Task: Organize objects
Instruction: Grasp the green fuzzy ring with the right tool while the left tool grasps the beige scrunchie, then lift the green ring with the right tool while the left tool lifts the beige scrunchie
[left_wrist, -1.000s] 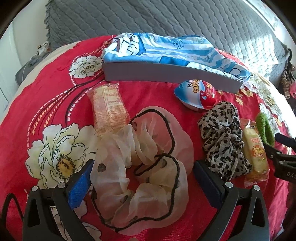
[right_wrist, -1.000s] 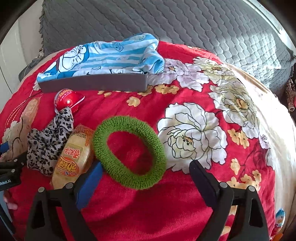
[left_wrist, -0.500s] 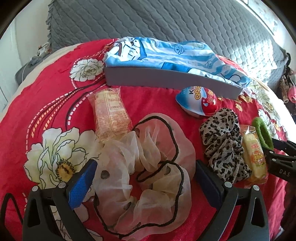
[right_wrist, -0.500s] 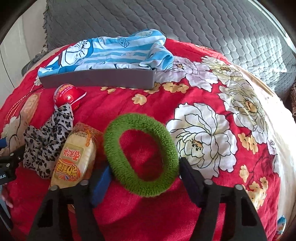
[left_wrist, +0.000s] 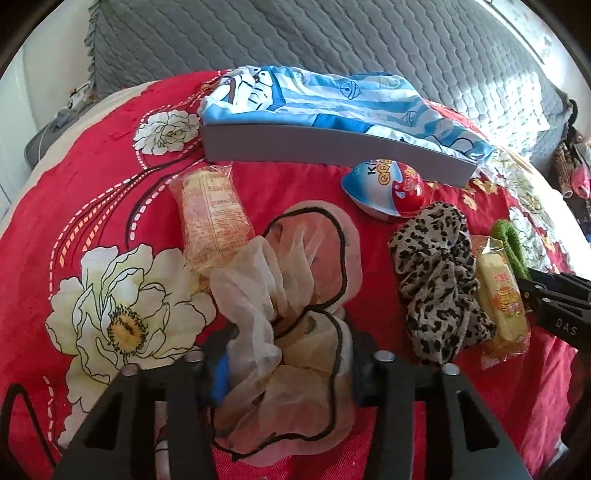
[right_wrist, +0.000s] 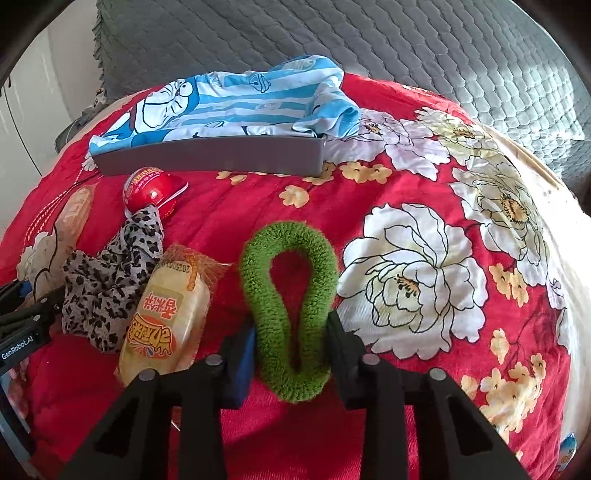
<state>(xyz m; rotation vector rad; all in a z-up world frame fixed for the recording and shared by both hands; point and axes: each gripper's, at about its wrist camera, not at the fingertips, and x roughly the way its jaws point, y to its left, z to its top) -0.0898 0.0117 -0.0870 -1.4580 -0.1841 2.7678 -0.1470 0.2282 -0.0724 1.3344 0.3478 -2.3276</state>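
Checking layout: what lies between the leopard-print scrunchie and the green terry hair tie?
One yellow wrapped snack bar, touching the leopard-print scrunchie and beside the green terry hair tie; clearest in the right wrist view.

Bright daylight from the upper right, washing out the grey quilted backrest (left_wrist: 491, 85) and pale blanket edge (right_wrist: 565, 206), soft shadows beneath both grippers, strong fisheye bending with black corners, mild overall softness.

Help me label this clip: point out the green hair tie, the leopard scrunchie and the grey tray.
green hair tie (right_wrist: 320, 258): right wrist view, its right side.
leopard scrunchie (left_wrist: 434, 273): left wrist view, gathered middle.
grey tray (right_wrist: 221, 157): right wrist view, front wall.
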